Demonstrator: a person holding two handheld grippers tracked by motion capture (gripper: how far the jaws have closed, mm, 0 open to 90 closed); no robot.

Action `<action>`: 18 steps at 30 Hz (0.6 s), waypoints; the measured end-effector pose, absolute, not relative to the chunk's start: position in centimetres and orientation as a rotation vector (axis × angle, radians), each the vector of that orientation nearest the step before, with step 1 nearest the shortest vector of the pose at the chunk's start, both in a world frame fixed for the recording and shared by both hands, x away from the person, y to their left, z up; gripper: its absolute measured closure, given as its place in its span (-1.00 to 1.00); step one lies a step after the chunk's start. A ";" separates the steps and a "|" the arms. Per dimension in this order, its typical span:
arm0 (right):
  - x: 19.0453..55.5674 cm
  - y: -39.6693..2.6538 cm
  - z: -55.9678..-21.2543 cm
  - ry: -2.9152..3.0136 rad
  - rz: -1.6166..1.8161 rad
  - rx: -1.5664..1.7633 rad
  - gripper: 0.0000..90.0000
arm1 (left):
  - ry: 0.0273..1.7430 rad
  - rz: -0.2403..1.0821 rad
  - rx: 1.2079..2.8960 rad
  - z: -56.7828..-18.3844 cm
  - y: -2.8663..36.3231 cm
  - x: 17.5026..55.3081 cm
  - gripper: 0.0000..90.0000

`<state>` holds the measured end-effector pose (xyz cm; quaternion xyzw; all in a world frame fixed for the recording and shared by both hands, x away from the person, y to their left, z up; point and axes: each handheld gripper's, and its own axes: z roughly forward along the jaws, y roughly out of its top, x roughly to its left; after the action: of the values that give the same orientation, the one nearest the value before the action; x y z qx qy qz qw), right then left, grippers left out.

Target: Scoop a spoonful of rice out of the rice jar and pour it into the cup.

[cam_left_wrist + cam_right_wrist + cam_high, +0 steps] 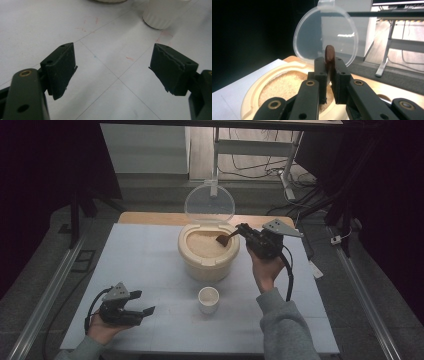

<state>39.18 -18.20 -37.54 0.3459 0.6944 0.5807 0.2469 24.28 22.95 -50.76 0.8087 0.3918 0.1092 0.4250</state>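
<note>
Counter [150, 270] is a white board with lots of bare surface, and a strip of wood shows at its far edge behind the tub. Edges: the left tongs sit close to the near-left corner, the right side has a bare margin beyond the right hand, and past every edge the floor drops away with rails and cables.

Tub [208, 265], cream, sits centre-far on the counter and is full of pale grain [205, 245], with its clear lid [209, 205] hinged up and standing at the back. The lid blocks any approach from behind, so the way in is from the front or sides.

Right tongs [243, 231] are over the tub's right rim, clenched on the handle of a brown spoon [223, 239]. In the right gripper view the spoon [329, 53] stands edge-on between the jaws. The bowl end is down at or just above the grain; I can't tell if it's loaded.

Left tongs [145, 312] rest low near the front-left, well apart from everything, jaws spread wide with nothing between them and bare counter below.

Cup [208, 299], small and white, stands just in front of the tub, between the two hands, and it looks unfilled from above.

Likely job: scoop grain from the tub into the cup. Done so far: lid open, spoon gripped, spoon at the grain. Left: lift a scoop, carry it the short way forward over the near rim, tip it into the cup. The path is short and unobstructed, and spilling at the tub rim is the main risk.
</note>
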 end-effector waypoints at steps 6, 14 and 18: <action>39.7 -17.7 -38.4 1.899 1.618 1.011 0.85 | 0.977 0.269 2.020 -50.7 22.8 24.3 -0.55; 40.4 -18.3 -40.0 1.865 1.741 1.183 0.85 | 0.971 0.266 2.029 -50.8 22.7 24.3 -0.55; 40.7 -18.7 -40.2 1.849 1.798 1.250 0.83 | 0.970 0.265 2.027 -50.8 22.7 24.3 -0.55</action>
<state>40.65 -18.69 -40.23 0.4320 0.6390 0.6214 0.1376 24.31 22.69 -50.79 0.8108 0.3881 0.1059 0.4252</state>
